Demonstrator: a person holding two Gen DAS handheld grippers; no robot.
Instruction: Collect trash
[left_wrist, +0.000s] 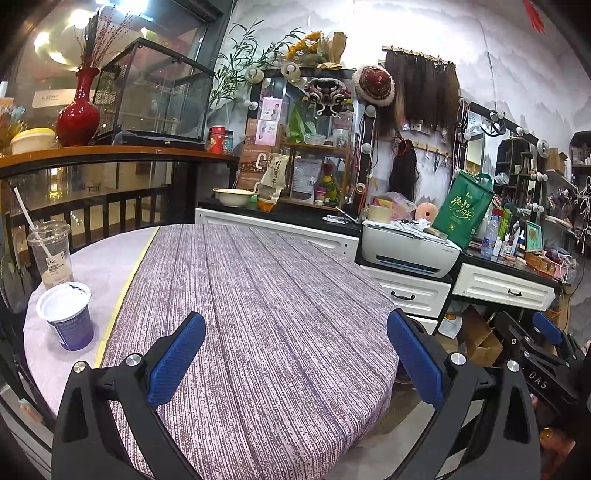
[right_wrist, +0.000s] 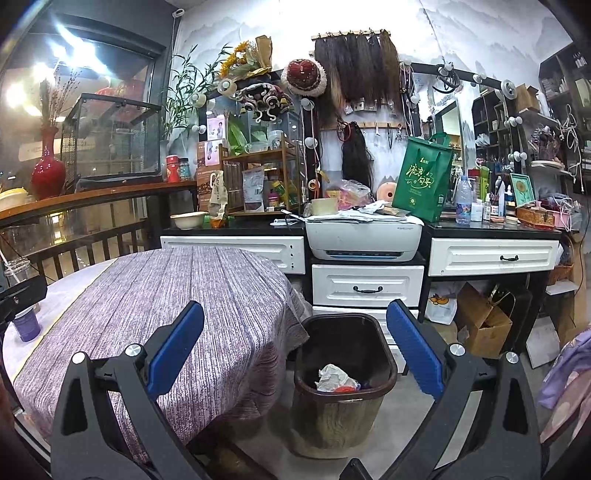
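My left gripper (left_wrist: 295, 354) hangs open over the round table (left_wrist: 258, 314) with its purple striped cloth, holding nothing. At the table's left edge stand a blue yogurt cup (left_wrist: 68, 314) with a torn foil lid and a clear plastic drink cup (left_wrist: 50, 253) with a straw. My right gripper (right_wrist: 295, 354) is open and empty above a dark brown trash bin (right_wrist: 343, 376) on the floor beside the table. Crumpled white paper (right_wrist: 332, 376) and something red lie in the bin. The right gripper (left_wrist: 546, 332) also shows low on the right in the left wrist view.
White drawer cabinets (right_wrist: 365, 288) with a printer (right_wrist: 364, 236) stand behind the table and bin. A green bag (right_wrist: 423, 177) and bottles crowd the black counter. Cardboard boxes (right_wrist: 480, 317) sit under the desk. A railing with a red vase (left_wrist: 79, 110) runs on the left.
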